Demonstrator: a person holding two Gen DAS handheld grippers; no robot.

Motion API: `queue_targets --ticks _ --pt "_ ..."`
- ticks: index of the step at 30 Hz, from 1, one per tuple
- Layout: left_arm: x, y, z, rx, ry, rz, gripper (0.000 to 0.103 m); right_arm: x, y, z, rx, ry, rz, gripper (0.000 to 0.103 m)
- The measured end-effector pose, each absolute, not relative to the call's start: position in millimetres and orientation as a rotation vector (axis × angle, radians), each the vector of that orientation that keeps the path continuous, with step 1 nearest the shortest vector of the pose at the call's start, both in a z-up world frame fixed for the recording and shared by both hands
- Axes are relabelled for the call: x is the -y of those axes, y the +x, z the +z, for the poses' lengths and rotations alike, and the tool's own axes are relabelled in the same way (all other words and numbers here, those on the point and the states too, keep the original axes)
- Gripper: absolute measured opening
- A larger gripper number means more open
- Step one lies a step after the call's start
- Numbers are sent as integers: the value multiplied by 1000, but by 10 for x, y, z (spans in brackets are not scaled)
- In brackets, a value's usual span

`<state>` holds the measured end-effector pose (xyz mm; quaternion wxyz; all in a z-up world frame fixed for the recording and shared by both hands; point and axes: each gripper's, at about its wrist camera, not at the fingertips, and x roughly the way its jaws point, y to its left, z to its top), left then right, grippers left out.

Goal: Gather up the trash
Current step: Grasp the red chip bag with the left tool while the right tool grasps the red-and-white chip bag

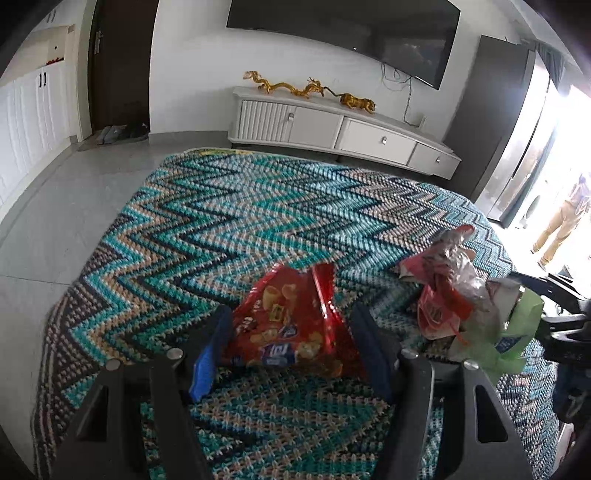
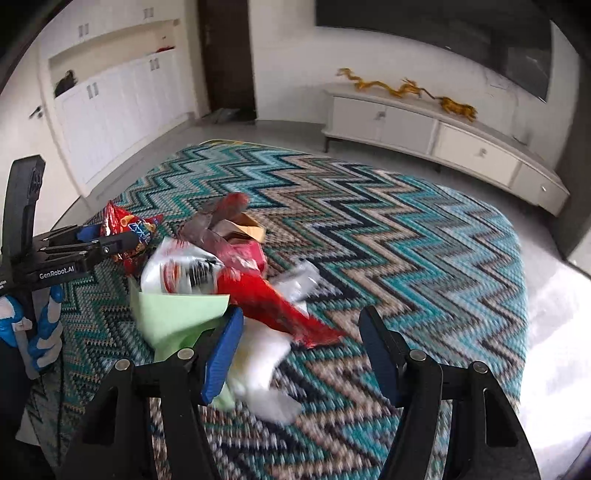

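Note:
A red snack bag [image 1: 291, 325] stands crumpled on the zigzag-patterned cloth [image 1: 258, 206], between the fingers of my open left gripper [image 1: 291, 350], which does not squeeze it. The bag also shows in the right wrist view [image 2: 127, 236], beside the left gripper [image 2: 92, 247]. A pile of wrappers [image 2: 221, 280], red, white, silver and green, lies left of center. My right gripper [image 2: 301, 350] is open, its left finger [image 2: 221, 354] against the pile's green paper [image 2: 177, 314] and white wrapper [image 2: 262, 362]. The pile also shows in the left wrist view [image 1: 458, 299].
The cloth-covered surface [image 2: 406, 236] extends far ahead and right. A white TV cabinet [image 1: 332, 125] with gold dragon figures [image 1: 288, 86] stands along the back wall under a television [image 1: 343, 33]. White cupboards [image 2: 110, 107] line the left wall. A person [image 1: 561, 221] stands at the bright right doorway.

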<state>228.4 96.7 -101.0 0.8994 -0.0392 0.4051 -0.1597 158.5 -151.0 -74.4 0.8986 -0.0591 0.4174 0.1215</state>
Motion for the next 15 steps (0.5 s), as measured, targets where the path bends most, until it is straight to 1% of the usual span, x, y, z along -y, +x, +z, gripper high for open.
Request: queue_targets --ticks 1,2,3,4,5,6,7,9,12,15 --pt "-962 2284 -1010 -838 -81 -335 64 1493 1600 -770 -862 -123 264 58" --pt "-955 2285 -1007 -837 -79 -339 62 1472 1617 -799 -859 -119 275 48" --pt "-944 2289 -1011 -838 -76 -342 58 1474 1611 -809 -858 -114 284 32" --pt "-927 2289 -1021 -842 -70 -346 55 1477 1605 -827 -857 -107 289 25" --pt "-913 2298 -1031 -845 -65 -347 49 1478 1604 -837 -855 -99 291 15" --pt "-901 2298 -1039 -847 -60 -347 43 1499 1586 -840 -853 -86 295 12" --pt "-888 2292 -1037 -846 -55 -344 40 1527 1563 -840 -850 -73 299 10" --pt "-884 2272 -1022 -844 -57 -342 30 1583 1506 -820 -838 -54 292 7" --pt "-899 2212 -990 -844 -79 -339 25 1722 1374 -758 -820 -13 275 5" --pt "-905 2107 -934 -838 -92 -344 21 1882 1195 -694 -810 37 258 5"
